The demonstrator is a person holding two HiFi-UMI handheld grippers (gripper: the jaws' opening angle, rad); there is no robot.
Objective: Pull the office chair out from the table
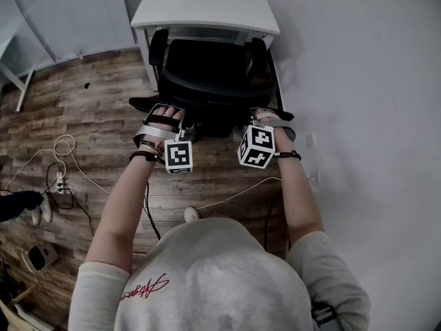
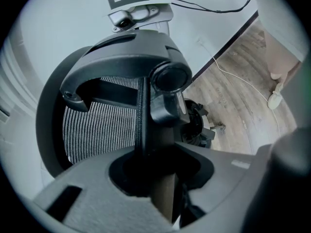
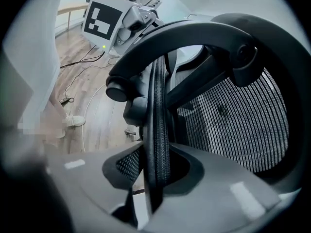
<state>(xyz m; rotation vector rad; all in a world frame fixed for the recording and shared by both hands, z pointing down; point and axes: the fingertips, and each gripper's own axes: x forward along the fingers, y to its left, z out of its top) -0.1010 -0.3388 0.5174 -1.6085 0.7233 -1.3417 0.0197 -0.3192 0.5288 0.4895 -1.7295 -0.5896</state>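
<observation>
The left claw [image 2: 154,168] and right claw [image 3: 155,168] both clamp the chair's [image 1: 207,71] stiff back rim [image 3: 157,98], not the soft mesh [image 3: 233,125]. Heavy, but should roll easily from the table [image 1: 207,11].

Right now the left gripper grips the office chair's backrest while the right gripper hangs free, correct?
No. The right gripper is not free: its jaws are closed on the backrest rim too, as the right gripper view shows. The left gripper does grip the office chair's backrest.
</observation>
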